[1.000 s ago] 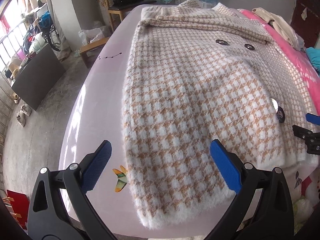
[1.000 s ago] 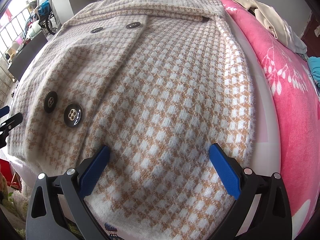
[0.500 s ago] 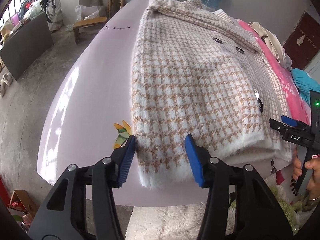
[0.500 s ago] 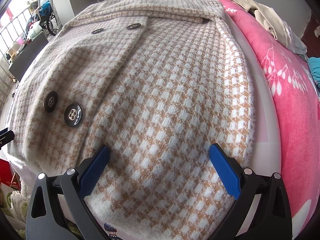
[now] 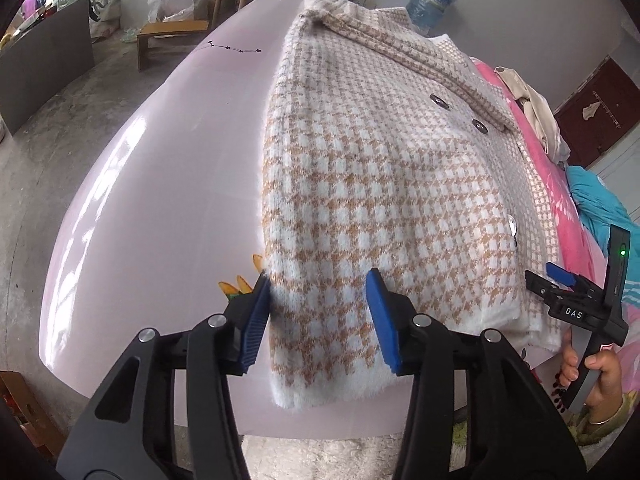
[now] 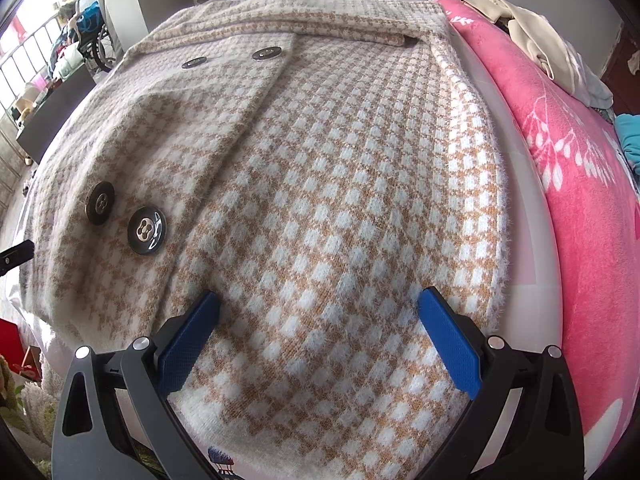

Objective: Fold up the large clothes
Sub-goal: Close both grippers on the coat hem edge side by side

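A fluffy tan-and-white houndstooth coat (image 5: 380, 180) lies buttoned and flat on a pale lilac table (image 5: 160, 200). My left gripper (image 5: 320, 304) sits at the coat's near left corner. Its jaws are half drawn in, and both blue pads press a bunched strip of the hem between them. My right gripper (image 6: 320, 344) hovers over the coat (image 6: 320, 200) near its right hem. It is wide open, and the cloth lies flat under it. In the left wrist view that right gripper (image 5: 550, 280) shows at the far right, held by a hand (image 5: 600, 376).
A pink flowered blanket (image 6: 580, 200) runs along the coat's right side, with beige clothes (image 6: 520, 28) and a teal cloth (image 5: 600, 208) on it. A water bottle (image 5: 430, 4) and a wooden stool (image 5: 168, 36) stand beyond the table. A white shaggy rug (image 5: 320, 452) lies below the near edge.
My left gripper's jaws went from wide open to pinched on the coat's near left hem, and the gripper rolled and came in closer. The right gripper stayed put.
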Motion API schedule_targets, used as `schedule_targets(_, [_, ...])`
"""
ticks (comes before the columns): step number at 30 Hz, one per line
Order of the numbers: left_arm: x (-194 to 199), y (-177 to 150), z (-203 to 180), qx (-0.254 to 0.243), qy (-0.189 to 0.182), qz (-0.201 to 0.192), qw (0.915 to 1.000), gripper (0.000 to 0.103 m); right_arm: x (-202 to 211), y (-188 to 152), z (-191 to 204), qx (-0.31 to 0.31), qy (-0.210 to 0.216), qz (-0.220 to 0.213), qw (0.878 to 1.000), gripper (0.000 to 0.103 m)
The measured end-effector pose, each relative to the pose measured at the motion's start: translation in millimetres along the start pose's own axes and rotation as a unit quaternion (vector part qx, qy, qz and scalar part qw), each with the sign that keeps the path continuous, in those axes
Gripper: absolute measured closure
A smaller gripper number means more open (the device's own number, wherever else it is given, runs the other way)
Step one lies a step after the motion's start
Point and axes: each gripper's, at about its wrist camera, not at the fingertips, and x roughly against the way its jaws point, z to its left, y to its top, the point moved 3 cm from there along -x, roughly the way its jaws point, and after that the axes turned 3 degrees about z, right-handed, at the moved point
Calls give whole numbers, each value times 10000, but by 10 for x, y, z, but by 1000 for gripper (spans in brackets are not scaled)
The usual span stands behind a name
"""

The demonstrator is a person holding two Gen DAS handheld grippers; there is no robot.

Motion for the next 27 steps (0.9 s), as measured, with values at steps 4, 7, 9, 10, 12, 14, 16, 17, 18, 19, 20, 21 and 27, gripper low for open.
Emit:
schedule_targets(4, [-8, 67, 23, 65, -144, -113, 9998, 58, -2, 17, -6, 5, 9, -14, 10000, 6])
schedule_targets(7, [0, 89, 5, 64, -131, -154, 9998, 58, 6, 33, -17, 24, 51, -17, 10000, 6])
schedule_targets(9, [20, 80, -48, -67, 9, -193, 9998, 58, 36, 14, -29, 41, 103, 67, 9999, 6])
schedule_targets(10, [25, 69, -74, -160, 115, -197, 9996, 59, 80, 0, -55, 8, 138, 48, 9999, 6])
schedule_targets(12, [20, 45, -129, -351, 374, -163, 9986, 62, 203, -49, -117, -71, 230, -103, 9997, 6])
schedule_targets(14, [14, 21, -176, -486, 592, -131, 9970, 63, 338, -91, -228, -197, 240, -218, 9993, 6])
schedule_targets(16, [16, -2, -194, -563, 724, -106, 9957, 64, 477, -137, -386, -391, 253, -328, 9984, 7])
schedule_targets(17, [19, -12, -195, -578, 759, -92, 9954, 64, 518, -159, -460, -484, 258, -343, 9979, 10])
schedule_targets(18, [20, -19, -190, -579, 781, -71, 9952, 64, 551, -188, -540, -601, 259, -326, 9973, 12])
schedule_targets(19, [23, -27, -184, -568, 790, -51, 9952, 64, 566, -220, -602, -708, 279, -289, 9967, 13])
schedule_targets(20, [29, -35, -175, -550, 789, -36, 9954, 64, 565, -258, -652, -802, 302, -244, 9960, 16])
schedule_targets(21, [32, -45, -164, -534, 790, -17, 9954, 64, 551, -303, -690, -887, 316, -190, 9954, 20])
schedule_targets(27, [36, -85, -168, -534, 875, 14, 9947, 64, 373, -446, -752, -1268, 783, 7, 9888, 45])
